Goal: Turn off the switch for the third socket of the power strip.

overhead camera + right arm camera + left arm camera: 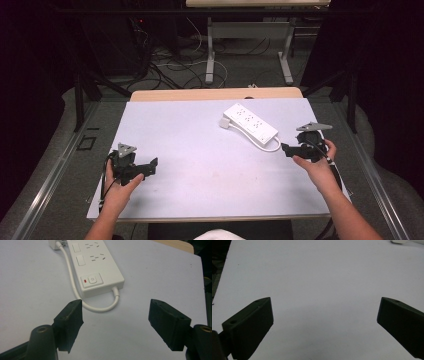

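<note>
On the counter, high view: a white power strip is seen lying flat and slanted on the far right part of the counter, with its plug block at the far-left end.
Cord, high view: a white cord is looped out from the near end of the power strip, just beside the right tongs.
Right tongs, high view: they are held low by the right hand, pointed toward the near end of the power strip and close to the cord loop, with no contact made out.
Left tongs, high view: the left tongs are held by the left hand over bare counter, well apart from the power strip.
Left gripper view: the jaws are spread wide with nothing between them; bare counter is seen ahead.
Right gripper view: the jaws are spread wide and empty; the power strip lies ahead with its switch and a small red light at the near end, and the cord is curved just beyond the jaw tips.
Risk, cord: the cord may be caught instead of the body if the tongs are pushed straight in, since the loop lies between them.
Risk, slip: the smooth, wide body may be nudged or spun across the counter if only one corner is pinched.
Risk, switch: the switch may be pressed by a jaw closing over the near end.
</note>
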`<state>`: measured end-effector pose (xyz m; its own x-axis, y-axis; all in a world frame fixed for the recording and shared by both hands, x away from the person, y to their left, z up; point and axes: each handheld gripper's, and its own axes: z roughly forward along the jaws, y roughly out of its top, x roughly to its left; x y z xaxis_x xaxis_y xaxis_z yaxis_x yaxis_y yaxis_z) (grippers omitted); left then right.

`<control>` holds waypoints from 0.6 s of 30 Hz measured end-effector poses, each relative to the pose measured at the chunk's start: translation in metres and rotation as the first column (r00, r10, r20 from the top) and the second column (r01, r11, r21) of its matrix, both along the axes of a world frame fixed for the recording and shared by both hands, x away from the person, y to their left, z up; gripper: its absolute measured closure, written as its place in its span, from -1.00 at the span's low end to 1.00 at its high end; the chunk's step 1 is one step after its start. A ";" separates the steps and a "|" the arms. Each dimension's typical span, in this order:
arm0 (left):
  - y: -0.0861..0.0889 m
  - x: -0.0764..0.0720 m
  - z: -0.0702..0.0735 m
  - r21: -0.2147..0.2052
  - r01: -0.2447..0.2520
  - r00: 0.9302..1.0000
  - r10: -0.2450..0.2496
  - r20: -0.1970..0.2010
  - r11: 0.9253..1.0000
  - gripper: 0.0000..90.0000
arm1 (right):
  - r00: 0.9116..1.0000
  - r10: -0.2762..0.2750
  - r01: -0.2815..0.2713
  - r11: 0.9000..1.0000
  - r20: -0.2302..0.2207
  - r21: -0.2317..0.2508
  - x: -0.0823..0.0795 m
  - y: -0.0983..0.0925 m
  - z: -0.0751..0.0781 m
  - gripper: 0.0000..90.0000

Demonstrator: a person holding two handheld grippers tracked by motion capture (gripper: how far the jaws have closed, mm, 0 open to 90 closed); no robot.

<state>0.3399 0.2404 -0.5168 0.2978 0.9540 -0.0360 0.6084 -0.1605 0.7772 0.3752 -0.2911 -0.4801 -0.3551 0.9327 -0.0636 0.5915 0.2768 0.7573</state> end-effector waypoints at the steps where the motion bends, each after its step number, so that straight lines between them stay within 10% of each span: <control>1: 0.000 0.000 0.000 0.000 0.002 1.000 -0.002 0.000 1.000 -0.99 | 1.000 0.000 0.000 1.000 0.000 0.000 0.000 0.000 0.000 -0.37; 18: -0.002 0.001 -0.002 0.000 0.013 1.000 -0.013 -0.016 1.000 -0.96 | 0.999 0.043 -0.043 0.999 -0.013 -0.006 0.028 0.017 0.013 -0.15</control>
